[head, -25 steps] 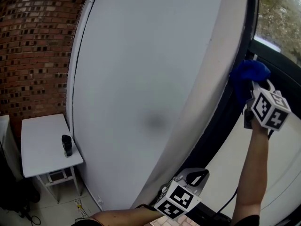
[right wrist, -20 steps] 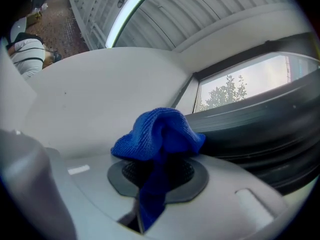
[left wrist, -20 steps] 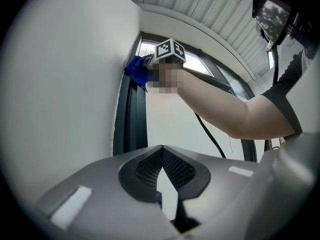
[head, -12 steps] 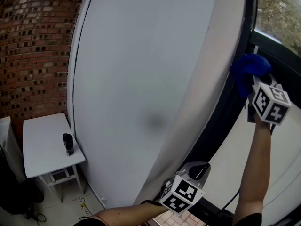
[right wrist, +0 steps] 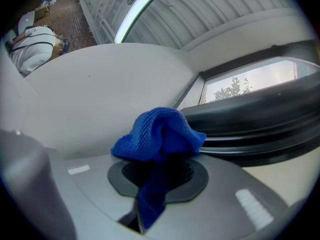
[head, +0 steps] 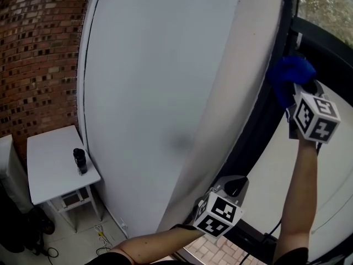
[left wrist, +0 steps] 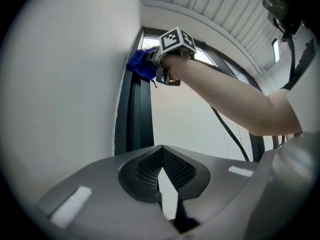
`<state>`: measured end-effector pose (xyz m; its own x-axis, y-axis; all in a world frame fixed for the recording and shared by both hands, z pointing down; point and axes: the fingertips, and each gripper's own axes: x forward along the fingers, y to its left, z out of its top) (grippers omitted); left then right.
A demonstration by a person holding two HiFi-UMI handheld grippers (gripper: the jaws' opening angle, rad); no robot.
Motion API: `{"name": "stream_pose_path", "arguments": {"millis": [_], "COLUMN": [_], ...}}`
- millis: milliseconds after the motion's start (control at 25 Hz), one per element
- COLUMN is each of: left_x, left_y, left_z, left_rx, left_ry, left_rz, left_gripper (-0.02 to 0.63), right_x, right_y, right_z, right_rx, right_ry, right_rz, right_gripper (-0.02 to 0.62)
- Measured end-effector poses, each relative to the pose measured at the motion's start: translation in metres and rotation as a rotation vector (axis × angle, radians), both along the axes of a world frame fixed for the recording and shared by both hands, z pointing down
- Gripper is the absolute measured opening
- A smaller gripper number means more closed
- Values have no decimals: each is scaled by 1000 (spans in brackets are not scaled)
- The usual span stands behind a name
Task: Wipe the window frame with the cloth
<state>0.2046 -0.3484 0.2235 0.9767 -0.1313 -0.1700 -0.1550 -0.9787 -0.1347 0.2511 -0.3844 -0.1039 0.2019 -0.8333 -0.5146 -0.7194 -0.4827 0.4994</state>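
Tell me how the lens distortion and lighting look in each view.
Head view: fisheye bows the white wall and dark window frame into curves. Left gripper view: black vignette corners, even light. Right gripper view: daylight washes out the glass above the blue microfibre cloth.

My right gripper (head: 295,93) held the cloth (head: 289,76) against the frame (head: 262,126), right of the wall (head: 165,93); my left gripper (head: 234,185) sat below, beside that frame.

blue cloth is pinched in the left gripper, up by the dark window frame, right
Not the left. The blue cloth is pinched in the right gripper, as the right gripper view shows; the left gripper is shut on nothing. The cloth is up by the dark window frame.
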Motion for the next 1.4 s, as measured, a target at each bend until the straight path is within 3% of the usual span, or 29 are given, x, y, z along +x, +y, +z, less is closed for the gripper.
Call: {"name": "stream_pose_path", "arguments": {"millis": [840, 1400], "left_x": [-37, -65], "left_y": [20, 16], "left_z": [59, 74], "left_rx": [-46, -50], "left_ry": [-92, -137], "left_rz": [-51, -83], "left_gripper": [-6, -6], "right_x": [-2, -6], "right_y": [-3, -3], "right_z": [97, 165], "right_rx": [-110, -112], "right_ry": [-68, -63], "right_rz": [13, 19], "right_gripper": [72, 71]}}
